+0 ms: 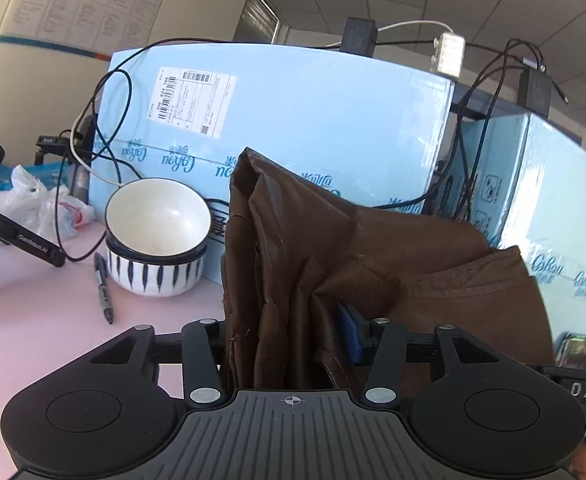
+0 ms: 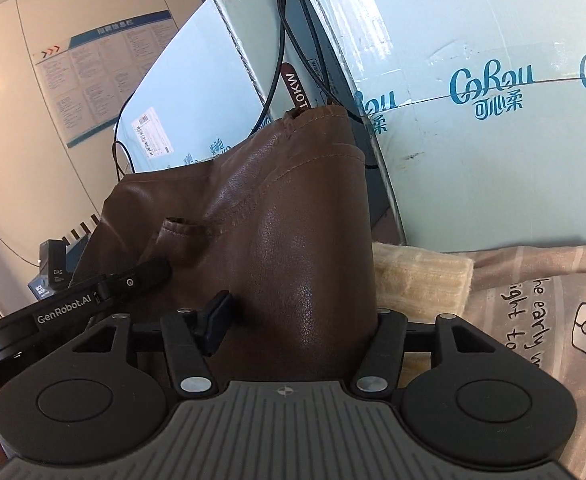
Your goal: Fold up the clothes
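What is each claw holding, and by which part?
The brown leather garment stands bunched between the fingers of both the left claw and the right claw; whether their pads grip it cannot be told.

Showing ahead of the grippers: 1 brown leather garment [image 1: 333, 264], 2 stacked bowls [image 1: 157, 236], 1 pen [image 1: 103, 284], 2 blue cartons [image 1: 293, 128], 1 plastic bag [image 1: 37, 204], 1 striped cloth [image 2: 533, 304].

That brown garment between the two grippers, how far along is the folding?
Done: a striped cloth and a yellow towel already lie folded on the right. In hand: the brown garment stands bunched up between the fingers of both the left gripper and the right gripper; whether either is pressing on it is unclear. Left: it shows creases but no flat fold yet, so it has yet to be laid down and folded.
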